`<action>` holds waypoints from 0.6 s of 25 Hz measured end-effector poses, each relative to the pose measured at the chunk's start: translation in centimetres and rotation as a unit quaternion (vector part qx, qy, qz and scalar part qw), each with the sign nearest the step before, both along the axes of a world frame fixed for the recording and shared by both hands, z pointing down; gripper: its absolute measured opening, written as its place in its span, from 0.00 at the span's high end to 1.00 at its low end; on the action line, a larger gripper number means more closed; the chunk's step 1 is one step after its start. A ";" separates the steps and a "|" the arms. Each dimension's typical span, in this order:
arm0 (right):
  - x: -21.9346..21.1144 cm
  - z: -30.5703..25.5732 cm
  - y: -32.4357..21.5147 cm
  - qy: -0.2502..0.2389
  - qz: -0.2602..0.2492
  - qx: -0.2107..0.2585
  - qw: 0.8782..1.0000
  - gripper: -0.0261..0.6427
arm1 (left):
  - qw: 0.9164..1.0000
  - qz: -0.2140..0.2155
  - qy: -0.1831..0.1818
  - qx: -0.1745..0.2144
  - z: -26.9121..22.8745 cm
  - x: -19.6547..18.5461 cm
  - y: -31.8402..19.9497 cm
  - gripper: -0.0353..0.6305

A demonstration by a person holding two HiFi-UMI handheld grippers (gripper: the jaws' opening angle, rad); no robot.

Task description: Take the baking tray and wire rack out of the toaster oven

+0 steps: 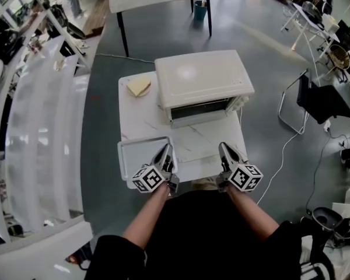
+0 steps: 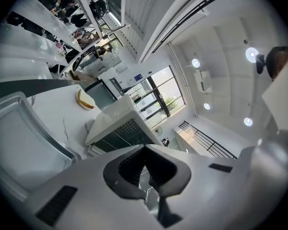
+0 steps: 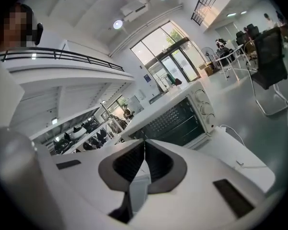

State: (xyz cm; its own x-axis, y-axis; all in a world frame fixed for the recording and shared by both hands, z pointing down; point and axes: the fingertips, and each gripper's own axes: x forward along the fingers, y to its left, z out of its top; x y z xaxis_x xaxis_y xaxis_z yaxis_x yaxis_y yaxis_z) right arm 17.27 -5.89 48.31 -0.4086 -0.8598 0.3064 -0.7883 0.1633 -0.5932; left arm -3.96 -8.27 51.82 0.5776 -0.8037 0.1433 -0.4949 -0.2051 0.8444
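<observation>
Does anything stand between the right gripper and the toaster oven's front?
Nothing visible does: only bare table top lies between the right gripper and the toaster oven. The baking tray lies off to the left. Whether its dark front is a shut door, I cannot tell.

Baking tray (image 1: 135, 156) partly behind left gripper (image 1: 165, 150)

Toaster oven (image 1: 201, 83): cream casing, smooth, soft sheen. Baking tray (image 1: 137, 156): pale grey metal, matt. Counter (image 1: 213, 136): white marble-look, smooth, veined. Floor (image 1: 163, 34): grey, smooth.
</observation>
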 end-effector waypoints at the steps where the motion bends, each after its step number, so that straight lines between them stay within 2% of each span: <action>1: 1.0 0.0 -0.8 -0.007 -0.001 0.001 1.000 0.92 | 1.000 -0.004 0.001 -0.006 0.3 0.9 -0.7 0.92; 7: 7.0 1.7 -5.9 -0.031 -0.010 -0.017 0.999 0.92 | 0.999 -0.032 0.022 -0.025 2.0 5.8 -5.5 0.92; 12: 9.9 4.0 -9.2 -0.051 -0.036 -0.040 0.997 0.92 | 0.997 -0.060 -0.002 -0.038 4.0 7.9 -8.7 0.92; 15: 10.5 5.6 -11.3 -0.070 -0.056 -0.051 0.995 0.92 | 0.995 -0.083 -0.003 -0.062 5.8 8.6 -10.5 0.92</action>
